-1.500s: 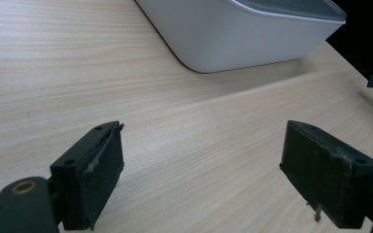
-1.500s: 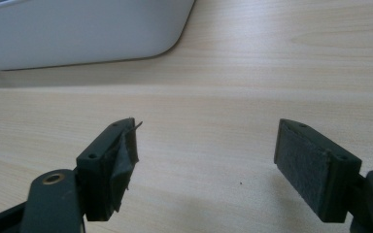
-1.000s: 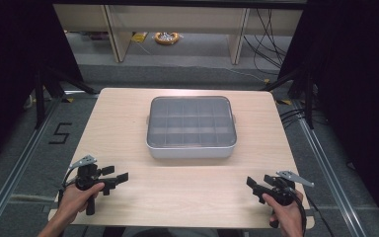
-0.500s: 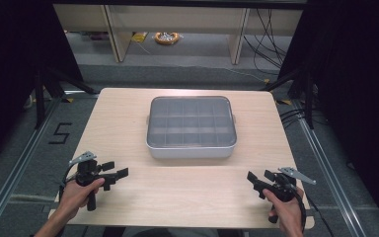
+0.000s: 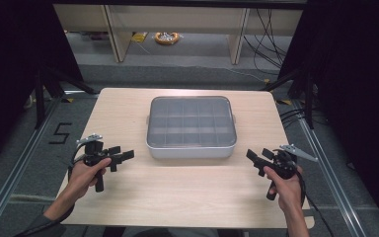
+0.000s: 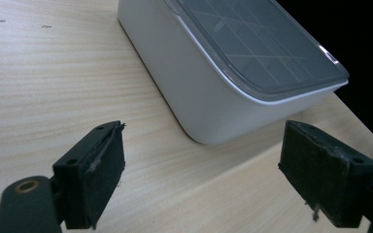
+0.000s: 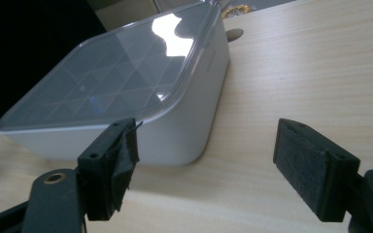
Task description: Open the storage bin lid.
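A: While both hands sit near the front edge in the high view, the white rectangular plastic box with its clear, grid-patterned lid (image 5: 191, 127) rests at the middle of the pale wooden table (image 5: 187, 197), well apart from the left gripper (image 5: 124, 157) and the right gripper (image 5: 253, 157). Both stand with jaws spread, holding nothing.

B: So how would you close in?

A: I'd bring each one in level toward its own near corner, keeping the jaws wide until the lid's rim sits between them.

B: And the left gripper view?

A: Its pads (image 6: 97, 182) are parted, framing the box's rounded near corner (image 6: 209, 102), not touching.

B: The right gripper view?

A: Same: open pads (image 7: 111, 170), the box (image 7: 175, 131) ahead, lid seated flat.

B: Anything different from half a second ago?

A: The left gripper has edged slightly toward the box; the right has hardly moved, and the box hasn't shifted.
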A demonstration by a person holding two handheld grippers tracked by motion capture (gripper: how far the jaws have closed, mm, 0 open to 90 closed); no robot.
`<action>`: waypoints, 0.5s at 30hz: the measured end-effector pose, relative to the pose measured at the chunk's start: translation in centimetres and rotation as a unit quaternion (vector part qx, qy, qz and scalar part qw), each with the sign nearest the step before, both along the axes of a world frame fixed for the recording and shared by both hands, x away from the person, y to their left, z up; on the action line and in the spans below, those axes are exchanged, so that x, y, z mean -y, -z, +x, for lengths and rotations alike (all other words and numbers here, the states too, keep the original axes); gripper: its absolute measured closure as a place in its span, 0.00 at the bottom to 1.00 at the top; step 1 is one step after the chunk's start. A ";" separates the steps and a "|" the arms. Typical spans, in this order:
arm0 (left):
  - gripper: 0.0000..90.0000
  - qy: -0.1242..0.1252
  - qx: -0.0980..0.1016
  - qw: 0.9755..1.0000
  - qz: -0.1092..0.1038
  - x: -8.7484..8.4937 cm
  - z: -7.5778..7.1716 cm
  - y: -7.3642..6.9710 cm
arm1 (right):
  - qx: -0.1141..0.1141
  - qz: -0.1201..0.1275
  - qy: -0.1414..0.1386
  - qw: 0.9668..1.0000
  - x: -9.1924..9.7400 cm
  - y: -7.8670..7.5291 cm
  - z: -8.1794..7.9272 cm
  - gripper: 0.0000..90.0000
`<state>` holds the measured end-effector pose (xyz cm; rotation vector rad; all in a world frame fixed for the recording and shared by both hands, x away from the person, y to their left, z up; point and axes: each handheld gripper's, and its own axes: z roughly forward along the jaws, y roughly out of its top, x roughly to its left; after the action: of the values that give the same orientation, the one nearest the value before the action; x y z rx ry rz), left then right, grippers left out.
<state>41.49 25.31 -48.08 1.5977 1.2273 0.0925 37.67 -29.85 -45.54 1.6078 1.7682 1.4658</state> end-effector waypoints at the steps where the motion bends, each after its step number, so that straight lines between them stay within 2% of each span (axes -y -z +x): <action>1: 0.17 -0.003 -0.002 1.000 -0.005 0.1 0.3 0.0 | -0.004 -0.003 0.003 1.000 -0.1 0.0 0.3 0.29; 2: 0.17 0.002 -0.008 1.000 -0.007 0.0 0.5 0.0 | -0.006 -0.005 0.006 1.000 -0.2 0.0 0.7 0.29; 3: 0.17 0.002 -0.010 1.000 -0.013 0.0 0.9 -0.1 | -0.013 0.006 0.003 1.000 -0.2 0.0 1.1 0.30; 4: 0.17 0.000 -0.013 1.000 -0.016 0.0 1.2 -0.3 | -0.005 0.009 0.004 1.000 -0.1 0.1 1.6 0.30; 5: 0.17 0.001 -0.012 1.000 -0.017 0.0 1.6 -0.5 | -0.019 0.027 0.009 0.999 -0.1 0.0 1.9 0.31; 6: 0.19 0.002 -0.008 1.000 -0.017 0.1 2.0 -0.7 | -0.018 0.032 0.006 0.999 -0.2 0.0 2.3 0.32; 7: 0.21 -0.003 -0.008 1.000 -0.016 0.2 2.5 -0.9 | -0.011 0.021 0.004 1.000 0.0 0.0 2.8 0.32; 8: 0.22 -0.005 -0.008 1.000 -0.017 0.2 2.9 -1.1 | -0.021 0.035 0.009 0.999 -0.1 -0.1 3.1 0.32; 9: 0.22 -0.008 -0.009 1.000 -0.020 0.3 3.4 -1.3 | -0.011 0.028 0.010 1.000 0.1 -0.1 3.8 0.32; 10: 0.22 -0.012 -0.010 1.000 -0.020 0.4 4.0 -1.4 | -0.016 0.041 0.012 0.999 0.0 -0.3 4.2 0.33; 12: 0.24 -0.022 -0.014 0.999 -0.030 0.8 4.8 -1.7 | -0.008 0.045 0.009 0.999 0.1 -0.3 5.5 0.34; 13: 0.24 -0.018 -0.015 0.999 -0.024 0.9 5.2 -1.8 | -0.016 0.054 0.010 0.998 -0.1 -0.5 5.7 0.34; 15: 0.26 -0.014 -0.015 1.000 -0.020 1.4 5.8 -1.9 | -0.020 0.050 0.012 0.998 -0.3 -0.5 6.7 0.36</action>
<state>47.33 23.89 -46.19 1.5527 1.2681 0.0621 44.33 -29.57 -45.03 1.7119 1.7163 1.5437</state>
